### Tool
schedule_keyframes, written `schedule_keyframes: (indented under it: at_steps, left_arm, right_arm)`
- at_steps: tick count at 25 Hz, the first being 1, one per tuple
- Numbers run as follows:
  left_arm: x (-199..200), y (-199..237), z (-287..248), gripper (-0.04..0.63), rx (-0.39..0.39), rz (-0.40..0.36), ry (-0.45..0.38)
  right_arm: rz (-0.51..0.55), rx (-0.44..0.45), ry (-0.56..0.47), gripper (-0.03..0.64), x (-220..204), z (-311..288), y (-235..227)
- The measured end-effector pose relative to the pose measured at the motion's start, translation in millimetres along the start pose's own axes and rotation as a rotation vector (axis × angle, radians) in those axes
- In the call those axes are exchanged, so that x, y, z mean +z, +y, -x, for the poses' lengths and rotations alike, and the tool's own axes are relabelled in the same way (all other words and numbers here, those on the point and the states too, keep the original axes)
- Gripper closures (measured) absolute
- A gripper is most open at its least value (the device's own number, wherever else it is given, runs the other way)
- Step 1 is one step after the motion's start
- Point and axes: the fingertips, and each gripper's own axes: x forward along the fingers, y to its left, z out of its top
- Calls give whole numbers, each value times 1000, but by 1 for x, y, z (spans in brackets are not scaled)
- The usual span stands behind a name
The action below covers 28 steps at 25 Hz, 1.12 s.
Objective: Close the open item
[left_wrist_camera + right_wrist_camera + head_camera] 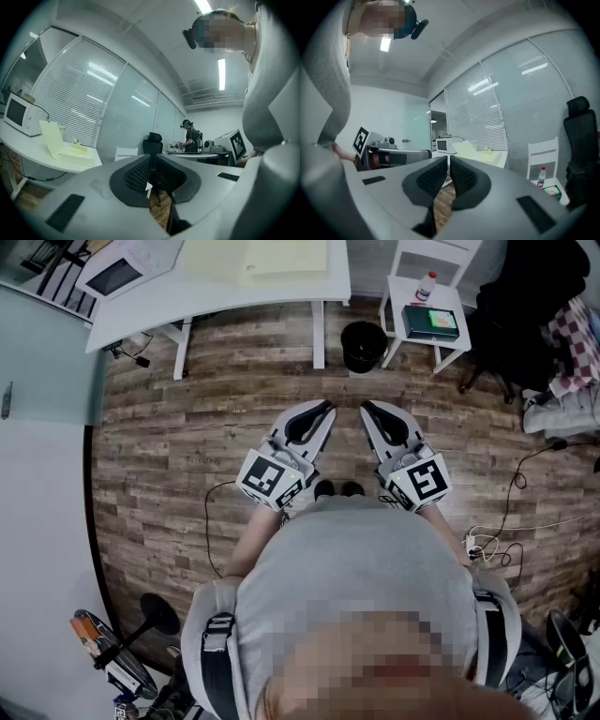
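While the grey left gripper [327, 409] and right gripper [366, 409] are clenched empty, the lid-up pale yellow box [281, 257] lies well apart at upper centre, nearer the left.

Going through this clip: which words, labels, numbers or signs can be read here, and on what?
No text can be read in any view.
On the left gripper and right gripper: square coded markers only, no letters.
Label on the bottle and print on the green box, both on the side table: too small to read.
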Motion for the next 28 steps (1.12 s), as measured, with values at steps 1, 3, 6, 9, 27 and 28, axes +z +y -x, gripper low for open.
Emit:
schedule_keyframes:
  at_steps: [1,3,6,9,27,28]
  left_arm:
    - [1,-1,1,555,1,-2,-3]
    - [3,-3,2,555,3,-3,-9]
    - [5,-6,2,555,3,-3,-19]
    - [6,-8,3,555,4,-3,-27]
    - [8,17,25,555,-2,1,-24]
    - [9,20,26,555,-6,0,-25]
  right_arm:
    - [1,1,0,541,0,1,1]
    - [0,0,0,541,1,3,2]
    - [-2,-3,0,541,1,6,4]
    - [-7,-5,9,541,-2,7,5]
    - [-57,-53,-59,540,8,-11,11]
    - [-56,-59,-64,540,9,-14,11]
